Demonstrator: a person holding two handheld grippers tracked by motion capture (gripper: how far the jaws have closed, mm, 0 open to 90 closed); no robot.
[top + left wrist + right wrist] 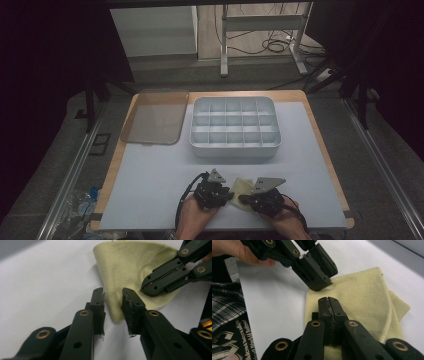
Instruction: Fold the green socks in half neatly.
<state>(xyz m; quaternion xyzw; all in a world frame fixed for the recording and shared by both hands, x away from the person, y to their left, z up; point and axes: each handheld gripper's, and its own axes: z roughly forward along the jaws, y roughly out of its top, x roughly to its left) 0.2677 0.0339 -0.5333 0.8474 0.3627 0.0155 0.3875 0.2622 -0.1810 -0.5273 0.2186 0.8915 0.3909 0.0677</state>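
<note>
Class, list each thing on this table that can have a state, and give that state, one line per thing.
Yellow cloth: folded, lying flat on the table.
Left tool: jaws apart, straddling the cloth's edge, not pressing it.
Right tool: jaws shut together, tips resting on the cloth.
Divided box: uncovered, the compartments look empty.
Clear lid: off, lying flat beside the box.

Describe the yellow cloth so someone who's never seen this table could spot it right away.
Start at the white divided tray in the middle of the table, then come toward the person's edge. Between the left claw and right claw lies the folded cloth, the only pale yellow, soft thing there.
</note>
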